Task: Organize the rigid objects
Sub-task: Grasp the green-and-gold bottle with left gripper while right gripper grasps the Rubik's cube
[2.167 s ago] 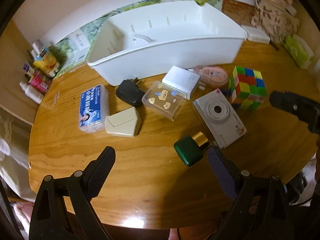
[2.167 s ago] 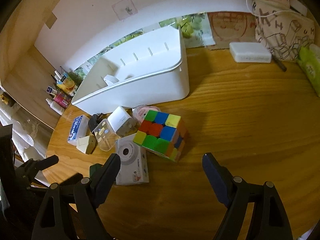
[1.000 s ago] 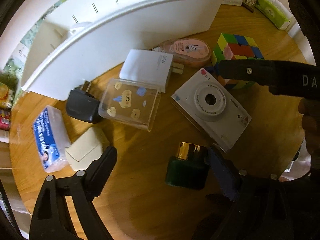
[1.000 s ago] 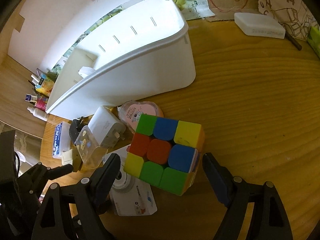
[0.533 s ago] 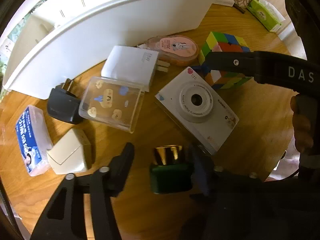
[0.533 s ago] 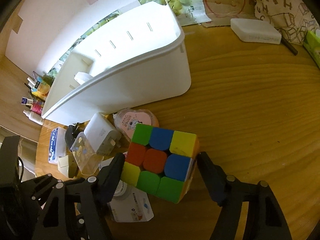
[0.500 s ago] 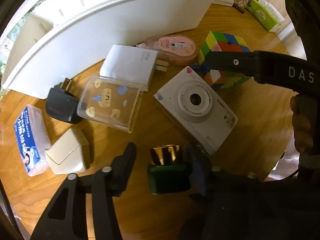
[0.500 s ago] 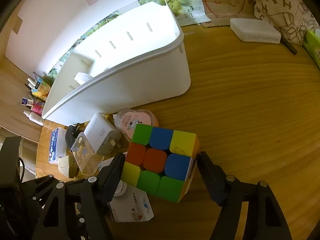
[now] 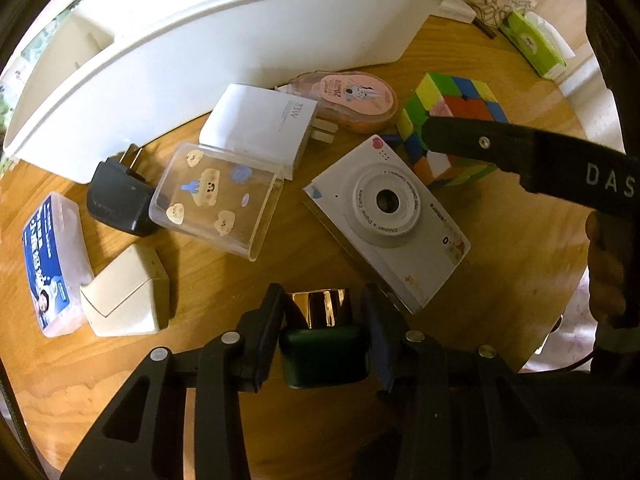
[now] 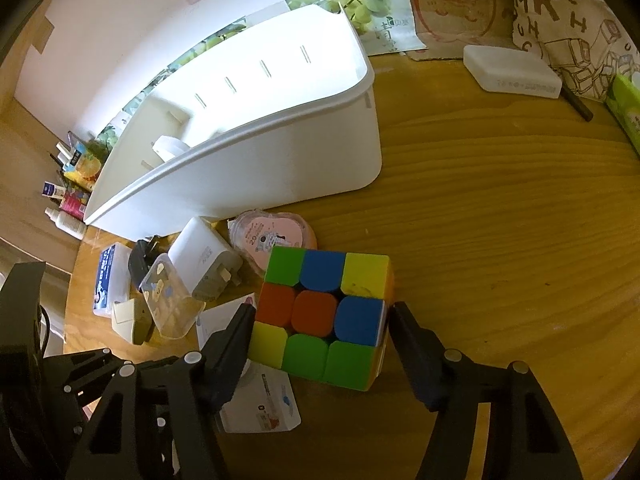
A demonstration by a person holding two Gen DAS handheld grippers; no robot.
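Left gripper (image 9: pixel 322 322) fingers clenched on green bottle (image 9: pixel 323 354), gold cap pointing up-frame toward white bin (image 9: pixel 224 36). Right gripper (image 10: pixel 320 332) fingers grasp cube (image 10: pixel 320 312); bin lies upper left.

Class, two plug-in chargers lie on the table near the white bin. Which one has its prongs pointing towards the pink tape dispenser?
The white charger: its prongs point at the pink tape dispenser. The black charger aims its prongs at the white bin instead.
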